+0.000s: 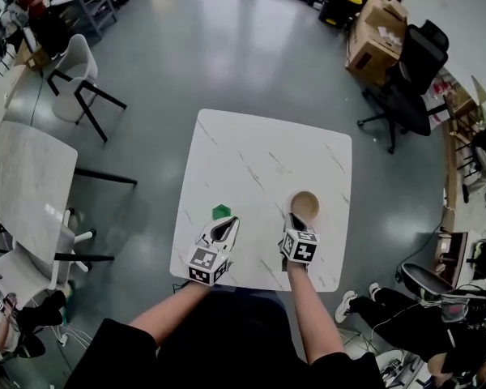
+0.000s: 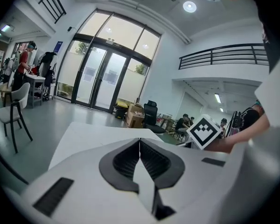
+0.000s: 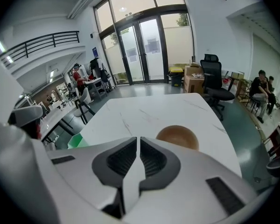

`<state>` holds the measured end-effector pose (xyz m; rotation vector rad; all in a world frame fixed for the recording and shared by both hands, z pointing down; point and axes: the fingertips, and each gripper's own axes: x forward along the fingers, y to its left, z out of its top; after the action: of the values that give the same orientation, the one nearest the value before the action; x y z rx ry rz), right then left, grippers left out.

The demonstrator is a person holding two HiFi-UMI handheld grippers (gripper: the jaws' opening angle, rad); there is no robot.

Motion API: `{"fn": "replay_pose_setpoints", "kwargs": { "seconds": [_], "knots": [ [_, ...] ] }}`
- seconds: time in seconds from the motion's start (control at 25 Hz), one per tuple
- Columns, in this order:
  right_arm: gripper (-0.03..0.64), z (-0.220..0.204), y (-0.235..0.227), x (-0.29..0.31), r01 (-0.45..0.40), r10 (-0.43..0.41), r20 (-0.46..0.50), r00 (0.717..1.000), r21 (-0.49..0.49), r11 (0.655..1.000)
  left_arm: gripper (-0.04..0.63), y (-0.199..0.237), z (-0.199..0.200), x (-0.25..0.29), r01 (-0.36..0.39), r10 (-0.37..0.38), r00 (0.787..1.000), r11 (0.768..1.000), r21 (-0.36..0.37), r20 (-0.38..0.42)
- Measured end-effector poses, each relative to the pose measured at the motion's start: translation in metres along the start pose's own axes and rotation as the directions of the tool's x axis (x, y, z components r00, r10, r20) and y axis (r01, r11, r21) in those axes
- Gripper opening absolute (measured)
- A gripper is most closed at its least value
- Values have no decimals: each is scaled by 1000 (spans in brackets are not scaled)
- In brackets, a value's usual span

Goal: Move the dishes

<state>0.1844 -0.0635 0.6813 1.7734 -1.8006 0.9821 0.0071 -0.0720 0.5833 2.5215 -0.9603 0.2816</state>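
Observation:
A brown wooden bowl (image 1: 304, 205) stands on the white marble table (image 1: 259, 152), near its front right. A small green dish (image 1: 220, 211) lies to the bowl's left. My left gripper (image 1: 226, 224) hovers just behind the green dish, jaws together and holding nothing. My right gripper (image 1: 295, 221) sits just short of the bowl, shut and empty. In the right gripper view the shut right gripper (image 3: 138, 140) points at the table, with the bowl (image 3: 177, 136) just beyond it and the green dish (image 3: 74, 141) to the left. The left gripper (image 2: 140, 142) points nearly level over the table (image 2: 84, 134).
A second white table (image 1: 24, 177) and a white chair (image 1: 73, 75) stand to the left. A black office chair (image 1: 409, 79) and a cardboard box (image 1: 373, 35) are at the back right. People sit at the room's edges. A person's legs (image 1: 389, 306) show at lower right.

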Motion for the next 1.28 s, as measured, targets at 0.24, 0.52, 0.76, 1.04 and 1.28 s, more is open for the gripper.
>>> {"fn": "replay_pose_setpoints", "kwargs": {
  "seconds": [0.24,0.52,0.76,1.04,1.28],
  "knots": [
    [26,-1,-72,-7,15,-15,-1,1000,35,999,17,-49,-11,54,14,-14,1000,1000,0,-28],
    [25,-2,-133,0,9,-7,-22,1000,61,998,17,-85,-33,113,31,-30,996,999,12,-80],
    [26,-4,-158,16,-18,21,-56,998,61,998,18,-96,-49,152,23,-17,990,999,37,-139],
    [26,-14,-168,33,-59,67,-100,993,77,995,18,-98,-72,184,17,-10,974,999,29,-228],
    [72,-13,-170,44,-99,108,-108,988,91,991,18,-92,-84,205,-29,20,963,999,-31,-268]
  ]
}}
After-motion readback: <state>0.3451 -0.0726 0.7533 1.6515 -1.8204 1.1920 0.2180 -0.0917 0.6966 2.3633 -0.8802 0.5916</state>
